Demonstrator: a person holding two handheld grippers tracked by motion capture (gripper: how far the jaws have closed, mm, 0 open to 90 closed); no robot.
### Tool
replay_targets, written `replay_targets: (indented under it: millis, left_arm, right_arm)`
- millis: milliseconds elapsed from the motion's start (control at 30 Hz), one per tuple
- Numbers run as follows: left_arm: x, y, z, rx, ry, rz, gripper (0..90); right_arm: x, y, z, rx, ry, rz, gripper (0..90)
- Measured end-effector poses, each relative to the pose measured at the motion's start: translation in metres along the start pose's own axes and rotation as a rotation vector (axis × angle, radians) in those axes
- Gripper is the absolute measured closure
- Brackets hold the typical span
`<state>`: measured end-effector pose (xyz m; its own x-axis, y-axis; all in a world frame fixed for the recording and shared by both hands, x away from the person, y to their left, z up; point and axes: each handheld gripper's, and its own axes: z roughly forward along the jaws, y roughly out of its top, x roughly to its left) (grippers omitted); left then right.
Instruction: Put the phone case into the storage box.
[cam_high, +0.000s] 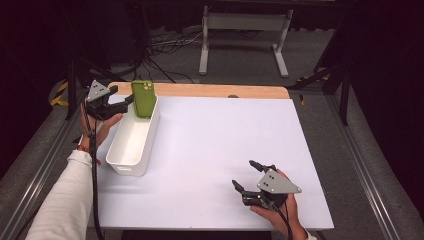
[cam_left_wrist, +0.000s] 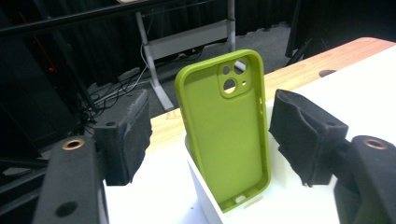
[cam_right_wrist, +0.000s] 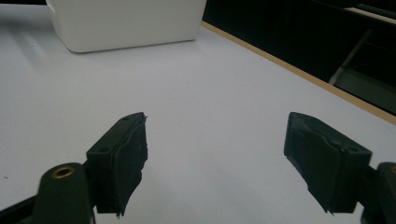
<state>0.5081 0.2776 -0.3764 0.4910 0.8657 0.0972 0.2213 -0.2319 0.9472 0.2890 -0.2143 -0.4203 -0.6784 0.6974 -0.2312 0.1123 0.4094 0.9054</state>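
A green phone case (cam_high: 143, 98) stands upright in the far end of a white bin (cam_high: 132, 167), leaning on its end wall with the camera cutout at the top. My left gripper (cam_high: 121, 96) is open at the bin's far left corner. In the left gripper view the phone case (cam_left_wrist: 224, 135) rises between the two pads; the left pad is clear of it and the right pad sits close to its edge. My right gripper (cam_high: 243, 173) rests open and holds nothing, low over the white table near the front right. The right gripper (cam_right_wrist: 215, 149) faces the bin (cam_right_wrist: 126, 23).
The white table top (cam_high: 225, 130) has a wooden strip (cam_high: 220, 90) along its far edge with a small hole in it. Behind the table, on the floor, stand a grey metal frame (cam_high: 245, 30) and loose cables (cam_high: 165, 45). Dark rails run along both sides.
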Motion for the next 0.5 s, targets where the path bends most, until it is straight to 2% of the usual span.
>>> replay_targets:
  millis: [167,267,500]
  left_arm:
    - [-0.003,-0.001,-0.005,-0.003,-0.007,0.010,24.0]
    - [-0.004,-0.002,-0.009,-0.015,-0.031,0.002,19.5]
    - [-0.012,-0.002,-0.015,-0.027,-0.052,0.006,12.6]
  right_arm:
    - [0.000,0.000,0.000,0.000,-0.003,0.000,22.6]
    - [0.001,0.001,0.001,0.000,0.009,-0.003,22.7]
    - [0.001,0.001,0.001,0.002,-0.012,-0.004,22.7]
